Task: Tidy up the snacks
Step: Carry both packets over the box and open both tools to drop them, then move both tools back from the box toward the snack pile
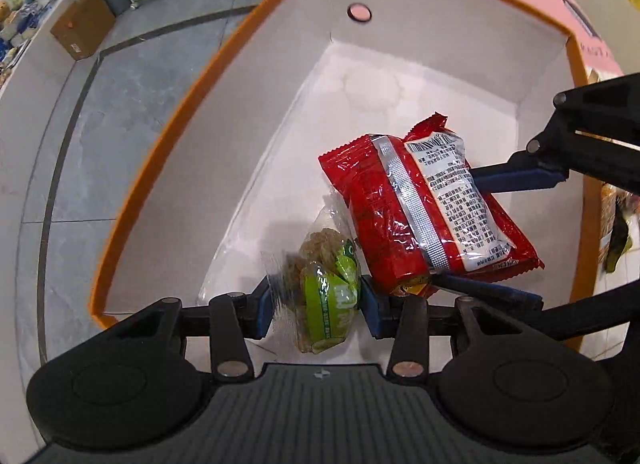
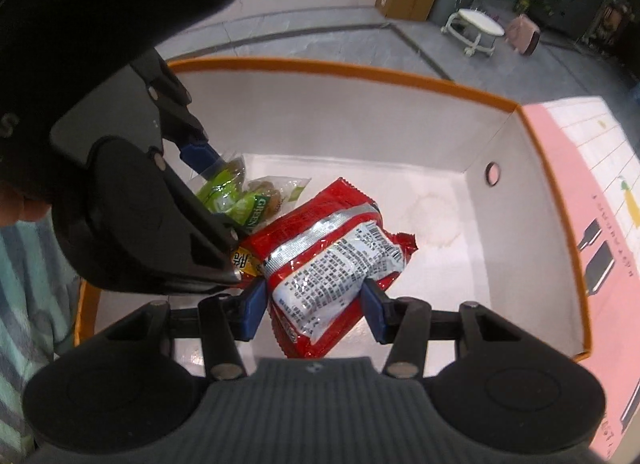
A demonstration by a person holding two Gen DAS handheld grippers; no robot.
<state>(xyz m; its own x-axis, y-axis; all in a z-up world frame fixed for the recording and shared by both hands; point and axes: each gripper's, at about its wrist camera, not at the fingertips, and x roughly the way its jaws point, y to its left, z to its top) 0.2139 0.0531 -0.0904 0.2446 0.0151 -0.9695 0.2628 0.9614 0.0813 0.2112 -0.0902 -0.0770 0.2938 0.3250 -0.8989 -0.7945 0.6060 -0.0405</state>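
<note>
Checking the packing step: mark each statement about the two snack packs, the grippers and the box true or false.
1. The left gripper grips a green snack pack. True.
2. The right gripper is empty. False: its pads clamp the red packet.
3. Both packs are over the white box. True.
4. The box has a blue rim. False: orange.
5. The red packet shows its printed label. True.
</note>
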